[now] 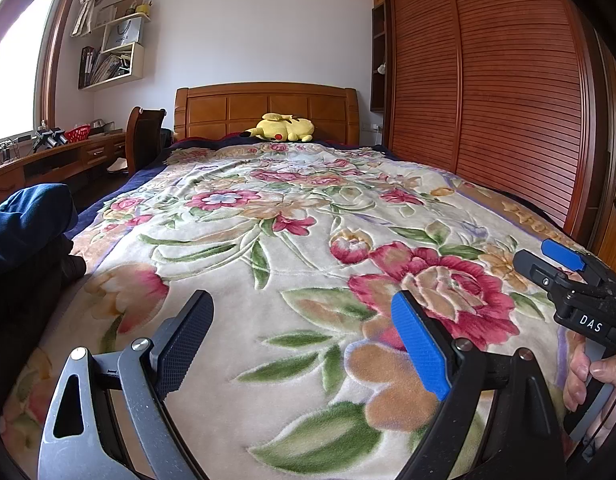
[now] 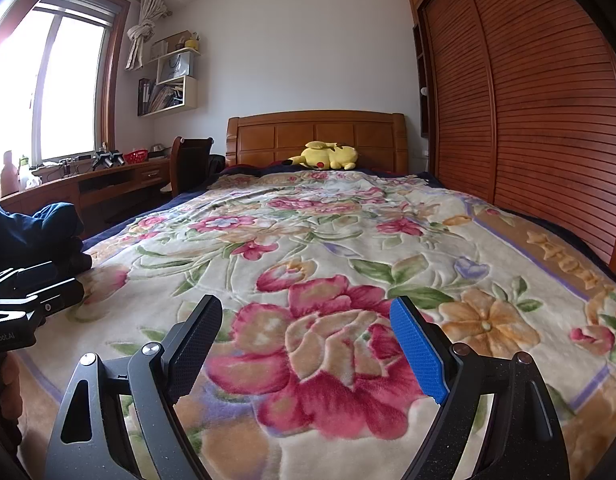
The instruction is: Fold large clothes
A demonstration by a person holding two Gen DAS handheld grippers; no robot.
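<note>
A pile of dark blue clothing (image 1: 28,216) lies at the bed's left edge; it also shows in the right wrist view (image 2: 32,228). My left gripper (image 1: 304,320) is open and empty, low over the floral blanket (image 1: 268,220) near the foot of the bed. My right gripper (image 2: 308,324) is open and empty over a big red rose on the blanket (image 2: 387,240). The right gripper also shows in the left wrist view (image 1: 559,264) at the right edge, and the left gripper's body in the right wrist view (image 2: 32,292) at the left edge.
A yellow plush toy (image 1: 282,127) lies by the wooden headboard (image 1: 264,108). A slatted wardrobe (image 1: 487,92) runs along the right side of the bed. A desk (image 2: 88,184) and a chair (image 2: 190,164) stand under the window on the left.
</note>
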